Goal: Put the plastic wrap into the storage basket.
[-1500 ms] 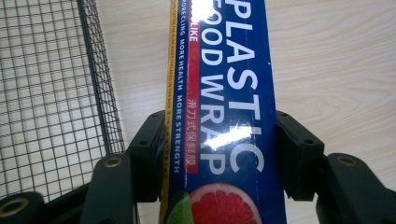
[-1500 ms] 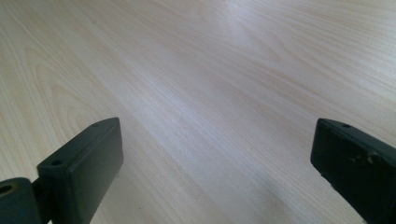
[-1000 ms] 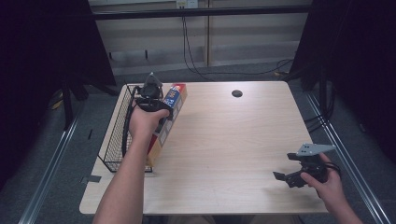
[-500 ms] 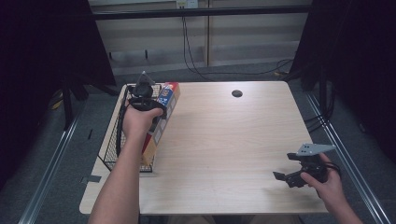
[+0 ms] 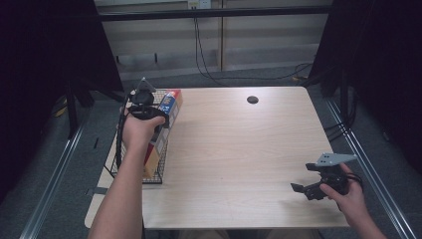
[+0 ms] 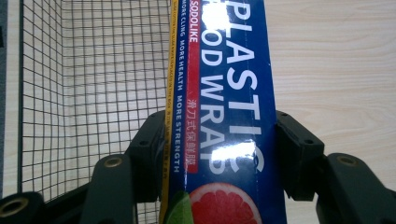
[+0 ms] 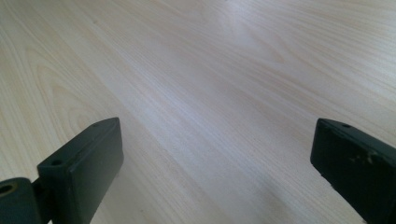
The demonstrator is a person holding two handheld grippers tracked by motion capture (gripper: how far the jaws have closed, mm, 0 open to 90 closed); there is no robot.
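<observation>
A long blue box of plastic wrap (image 5: 169, 106) with a red and yellow edge is held lengthwise at the table's left side. My left gripper (image 5: 154, 119) is shut on it, with one black jaw pressed against each long side of the box (image 6: 224, 93). In the left gripper view the box lies along the right wall of a black wire basket (image 6: 93, 70), with basket mesh to its left and bare table to its right. My right gripper (image 5: 304, 189) rests low at the table's near right, open, with only wood grain between its jaws (image 7: 215, 154).
The wire basket (image 5: 117, 149) sits at the left edge of the light wooden table (image 5: 239, 144). A dark round hole (image 5: 252, 99) is in the tabletop near the far edge. Metal rails run along both sides of the table, and cables hang behind it.
My left hand has carried the box to the left, from over the table's edge to the basket's right wall. The right gripper has stayed put.
</observation>
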